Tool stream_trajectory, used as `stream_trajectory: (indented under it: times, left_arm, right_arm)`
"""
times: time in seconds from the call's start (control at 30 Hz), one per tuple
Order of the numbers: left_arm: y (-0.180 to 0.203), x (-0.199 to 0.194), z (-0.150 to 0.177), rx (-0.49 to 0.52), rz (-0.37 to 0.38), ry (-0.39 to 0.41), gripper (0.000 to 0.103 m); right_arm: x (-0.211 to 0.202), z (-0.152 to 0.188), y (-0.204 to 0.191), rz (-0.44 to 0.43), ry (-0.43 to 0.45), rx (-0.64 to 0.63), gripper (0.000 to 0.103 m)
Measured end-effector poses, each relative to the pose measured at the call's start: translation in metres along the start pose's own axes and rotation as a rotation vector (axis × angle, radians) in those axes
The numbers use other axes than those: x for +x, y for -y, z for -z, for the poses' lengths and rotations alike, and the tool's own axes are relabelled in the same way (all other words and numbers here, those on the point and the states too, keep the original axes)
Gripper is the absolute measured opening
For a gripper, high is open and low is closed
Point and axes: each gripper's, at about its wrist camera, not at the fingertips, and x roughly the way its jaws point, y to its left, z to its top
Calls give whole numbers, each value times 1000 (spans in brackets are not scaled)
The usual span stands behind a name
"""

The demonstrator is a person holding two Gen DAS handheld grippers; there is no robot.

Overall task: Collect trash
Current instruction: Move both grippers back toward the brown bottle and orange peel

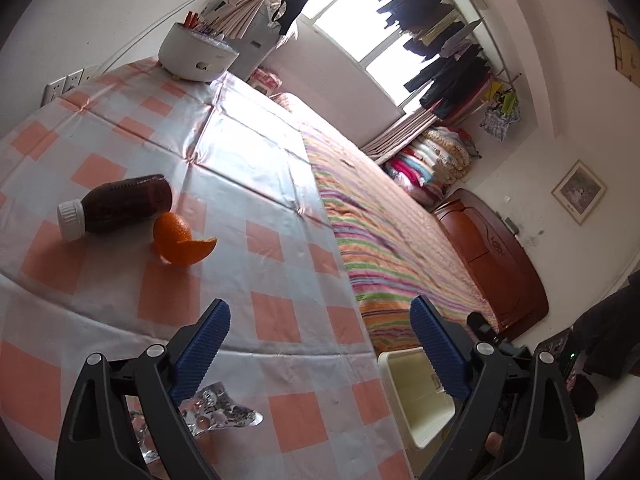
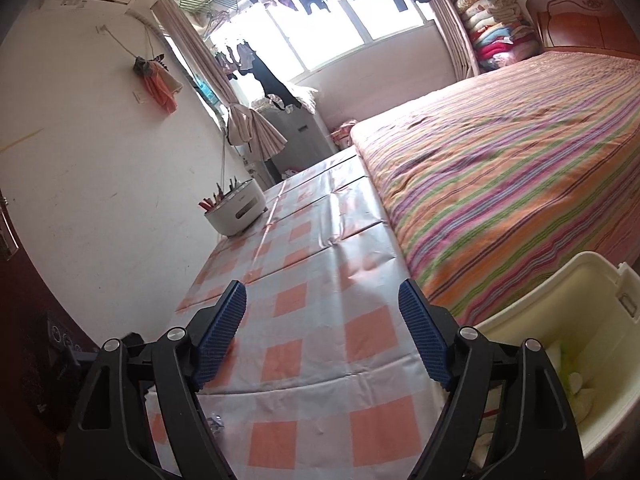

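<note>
A dark bottle with a white cap (image 1: 116,208) lies on its side on the checked tablecloth (image 1: 280,240). An orange peel (image 1: 180,240) lies just right of it. A crumpled silver wrapper (image 1: 224,412) lies under my left gripper's left finger. My left gripper (image 1: 320,320) is open and empty above the table's near edge. A cream trash bin (image 1: 416,396) stands beside the table, below the right finger. My right gripper (image 2: 322,300) is open and empty over the tablecloth (image 2: 320,300). The bin (image 2: 568,320) shows at its right with white trash inside.
A white pot (image 1: 196,52) holding utensils stands at the table's far end; it also shows in the right wrist view (image 2: 236,212). A bed with a striped cover (image 2: 520,168) runs along the table's right side. Wall sockets (image 1: 64,84) sit at the far left.
</note>
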Motion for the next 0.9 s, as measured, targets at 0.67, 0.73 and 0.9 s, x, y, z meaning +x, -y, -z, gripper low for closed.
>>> stream_trajectory:
  times: [0.67, 0.73, 0.9]
  left_arm:
    - [-35, -31, -30, 31, -392, 189, 89]
    - [-32, -31, -42, 59, -433, 214, 89]
    - [-40, -31, -82, 40, -490, 294, 89]
  right_arm:
    - [54, 15, -67, -149, -106, -43, 95]
    - [61, 15, -64, -153, -118, -28, 95]
    - [79, 6, -47, -121, -130, 16, 95]
